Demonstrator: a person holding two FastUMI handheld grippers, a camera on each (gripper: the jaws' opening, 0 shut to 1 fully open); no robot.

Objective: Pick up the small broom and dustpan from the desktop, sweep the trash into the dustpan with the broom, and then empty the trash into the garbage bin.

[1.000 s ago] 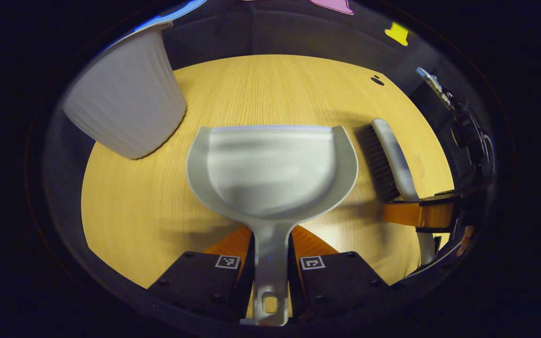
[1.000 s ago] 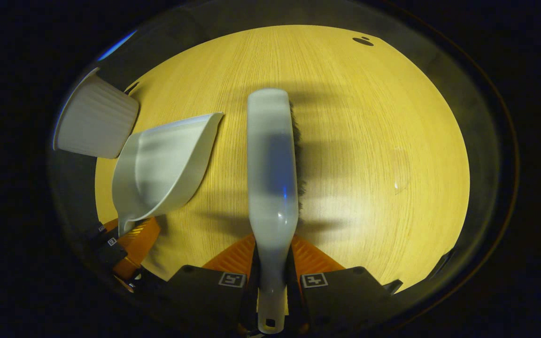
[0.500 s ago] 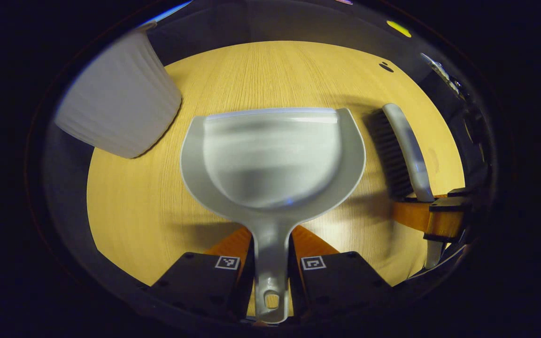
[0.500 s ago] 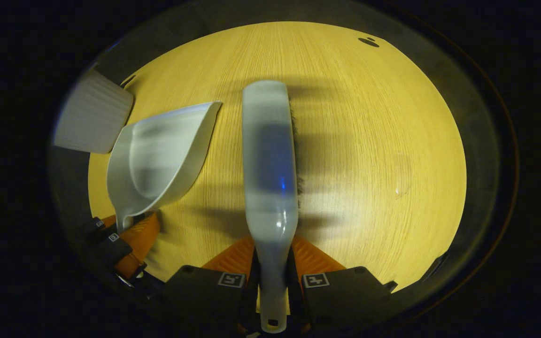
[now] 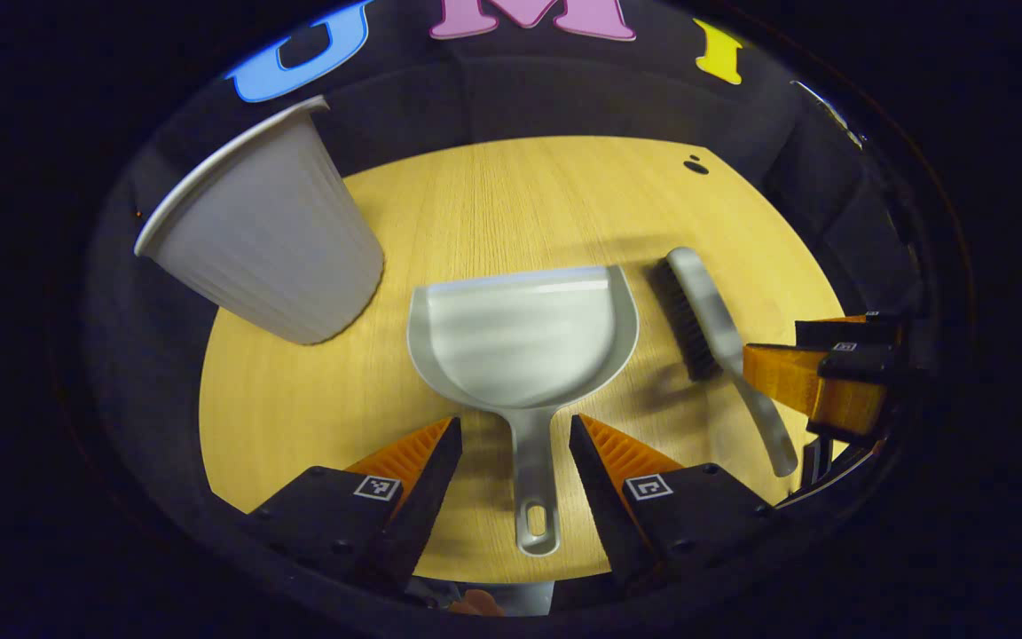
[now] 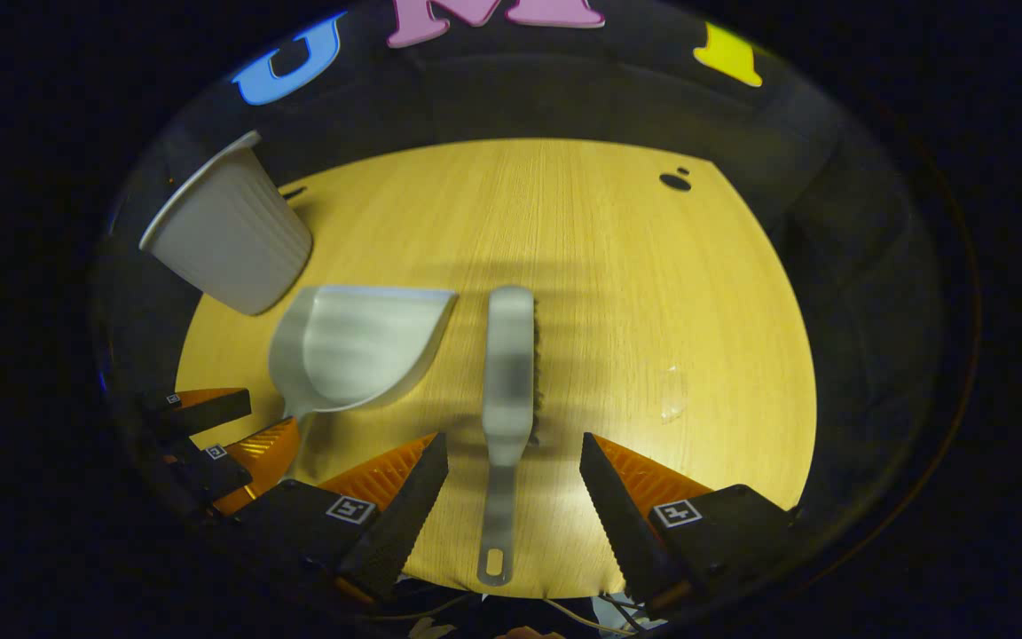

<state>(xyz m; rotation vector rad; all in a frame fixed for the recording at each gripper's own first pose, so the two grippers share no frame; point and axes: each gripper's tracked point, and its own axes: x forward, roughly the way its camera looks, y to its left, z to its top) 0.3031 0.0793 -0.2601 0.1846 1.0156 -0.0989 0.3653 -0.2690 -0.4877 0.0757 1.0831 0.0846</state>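
In the left gripper view the left gripper (image 5: 515, 444) is released, fingers spread either side of the dustpan (image 5: 524, 342) handle without touching it; the dustpan lies flat on the wooden desktop (image 5: 493, 204), its pan bare; the garbage bin (image 5: 267, 240) stands at ten o'clock, inside hidden; the broom (image 5: 711, 333) lies at three o'clock, just beside the right gripper (image 5: 817, 382).

In the right gripper view the right gripper (image 6: 511, 493) is released around the broom (image 6: 509, 373) handle; dustpan (image 6: 351, 346) at nine o'clock; bin (image 6: 227, 235) at ten; a small clear scrap (image 6: 672, 395) at three.
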